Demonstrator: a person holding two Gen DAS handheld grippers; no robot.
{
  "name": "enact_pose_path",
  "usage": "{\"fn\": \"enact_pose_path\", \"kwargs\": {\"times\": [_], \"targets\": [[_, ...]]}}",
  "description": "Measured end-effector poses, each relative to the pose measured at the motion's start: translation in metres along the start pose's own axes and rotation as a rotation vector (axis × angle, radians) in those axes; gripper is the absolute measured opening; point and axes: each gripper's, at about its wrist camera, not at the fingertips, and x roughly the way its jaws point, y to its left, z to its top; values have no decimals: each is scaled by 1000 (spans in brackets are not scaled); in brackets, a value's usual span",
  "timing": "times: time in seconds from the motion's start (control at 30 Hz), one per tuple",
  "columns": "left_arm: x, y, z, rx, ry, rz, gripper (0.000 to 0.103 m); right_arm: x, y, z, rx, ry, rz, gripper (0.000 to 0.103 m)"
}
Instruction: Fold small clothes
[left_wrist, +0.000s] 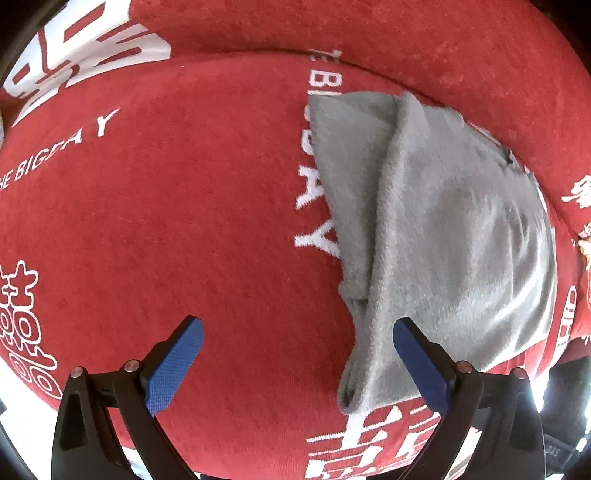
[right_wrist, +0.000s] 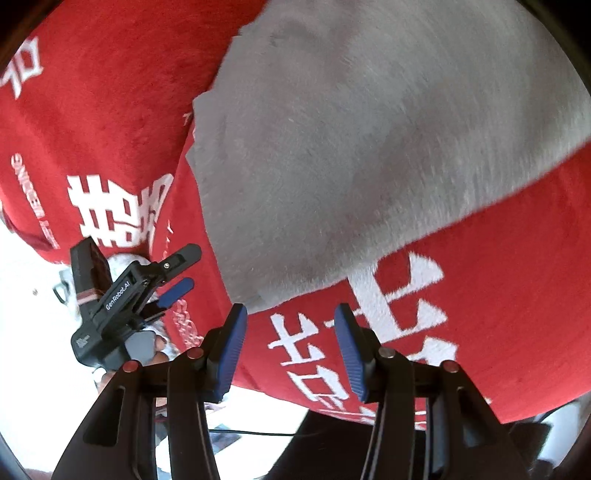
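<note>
A folded grey garment (left_wrist: 436, 221) lies right of centre on the red printed cloth (left_wrist: 184, 184). Left tool (left_wrist: 297, 328) and right tool (right_wrist: 290, 314) both gape, holding nothing.

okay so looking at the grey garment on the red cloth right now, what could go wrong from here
The grey garment is only loosely folded, with a raised ridge, so a one-sided pull might undo it. Both grippers, left and right, are open and hold nothing. Closing low might also pinch the red cloth underneath.
</note>
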Motion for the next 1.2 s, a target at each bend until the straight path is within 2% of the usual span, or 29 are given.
{"fn": "enact_pose_path", "kwargs": {"times": [0.3, 0.47, 0.7, 0.77, 0.93, 1.0, 1.03, 1.2], "targets": [[2, 33, 10, -21, 2, 0, 103, 13, -19, -3, 86, 16, 58, 54], [0, 33, 8, -23, -14, -28, 103, 22, -27, -6, 119, -1, 86, 55], [-1, 34, 19, -25, -32, -46, 103, 39, -10, 3, 149, -52, 176, 55], [-2, 36, 22, -31, -35, -54, 103, 45, -5, 7, 165, -64, 199, 60], [-1, 38, 24, -48, -51, -81, 103, 59, 9, 16, 213, -80, 254, 60], [-3, 39, 25, -50, -58, -86, 103, 61, 11, 19, 238, -75, 265, 32], [-4, 41, 27, -53, -61, -88, 103, 61, 11, 20, 245, -68, 266, 8], [-4, 50, 30, -79, -68, -131, 103, 43, 20, 24, 194, -74, 346, 9]]}}
